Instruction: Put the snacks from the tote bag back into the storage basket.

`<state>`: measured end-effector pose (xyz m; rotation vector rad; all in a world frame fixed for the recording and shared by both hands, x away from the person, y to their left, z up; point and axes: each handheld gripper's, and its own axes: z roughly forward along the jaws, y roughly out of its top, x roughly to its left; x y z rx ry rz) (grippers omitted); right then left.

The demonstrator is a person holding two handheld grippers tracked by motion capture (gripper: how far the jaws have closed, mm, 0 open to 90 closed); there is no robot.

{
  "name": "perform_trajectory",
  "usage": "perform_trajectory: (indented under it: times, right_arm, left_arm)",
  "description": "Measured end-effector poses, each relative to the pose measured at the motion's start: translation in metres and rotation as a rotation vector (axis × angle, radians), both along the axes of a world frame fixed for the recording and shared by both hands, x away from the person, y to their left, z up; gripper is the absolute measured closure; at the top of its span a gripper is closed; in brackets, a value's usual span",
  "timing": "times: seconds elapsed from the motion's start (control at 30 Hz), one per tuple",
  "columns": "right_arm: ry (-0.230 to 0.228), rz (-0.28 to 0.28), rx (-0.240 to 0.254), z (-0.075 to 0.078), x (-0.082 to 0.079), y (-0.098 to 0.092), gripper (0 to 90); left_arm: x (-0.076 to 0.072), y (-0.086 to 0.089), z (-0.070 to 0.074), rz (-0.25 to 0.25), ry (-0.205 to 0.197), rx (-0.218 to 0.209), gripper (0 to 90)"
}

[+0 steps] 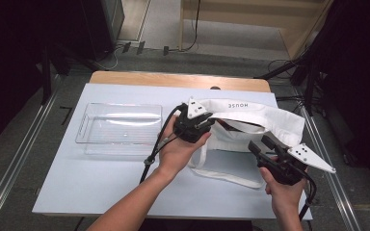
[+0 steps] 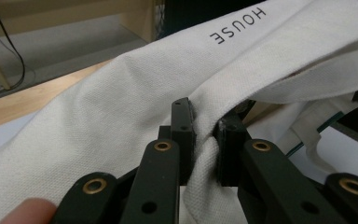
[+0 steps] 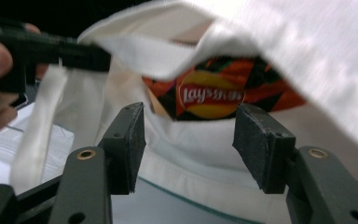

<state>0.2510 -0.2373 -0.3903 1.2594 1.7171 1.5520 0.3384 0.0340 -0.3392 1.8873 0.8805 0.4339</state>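
White cloth bag [image 1: 250, 115] printed HOUSE lay at table's 3 o'clock side, top edge lifted, mouth open; chip packet [image 3: 214, 95] sat inside.

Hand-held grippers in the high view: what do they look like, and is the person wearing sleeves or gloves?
Both are black, with two flat black jaws on brass-riveted links. The left hand-held gripper and right hand-held gripper each carry a grey three-cornered plate and trail a black cable. Forearms and hands are bare: no sleeves or gloves in view.

High view fixed above the person's side, facing forward and down on the tabletop [image 1: 101, 192], both gripper views riding close behind their jaws, each facing the white bag [image 2: 98, 135] also seen from above
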Motion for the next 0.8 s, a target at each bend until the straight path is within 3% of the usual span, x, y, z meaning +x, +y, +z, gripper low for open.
perform_trajectory:
  times: [0.13,0.27,0.33,0.4,0.47,0.6,0.73,0.8]
  right_arm:
    - [0.001,0.01,-0.026,-0.007,0.003,0.011,42.9]
    - [-0.027,0.01,-0.054,-0.008,0.009,0.027,40.0]
    - [-0.043,-0.005,-0.074,-0.007,0.014,0.036,32.2]
    - [-0.029,0.008,-0.081,-0.005,0.02,0.046,26.3]
    - [-0.045,0.0,-0.126,-0.005,0.026,0.055,26.8]
    - [-0.019,-0.019,-0.217,-0.018,0.044,0.073,25.9]
    - [0.042,-0.045,-0.291,-0.032,0.057,0.084,32.2]
    - [0.077,-0.072,-0.339,-0.039,0.058,0.086,52.9]
  left_arm:
    - [0.004,0.004,0.008,-0.008,0.033,-0.059,81.9]
    - [0.005,0.004,0.014,-0.015,0.044,-0.06,81.9]
    - [0.008,0.003,0.016,-0.016,0.059,-0.069,82.0]
    - [0.012,0.002,0.017,-0.015,0.069,-0.069,82.0]
    - [0.014,0.001,0.018,-0.014,0.079,-0.078,82.0]
    - [0.02,-0.001,0.019,-0.018,0.104,-0.093,82.1]
    - [0.027,-0.003,0.021,-0.021,0.131,-0.109,82.3]
    - [0.03,-0.005,0.021,-0.025,0.132,-0.105,82.4]
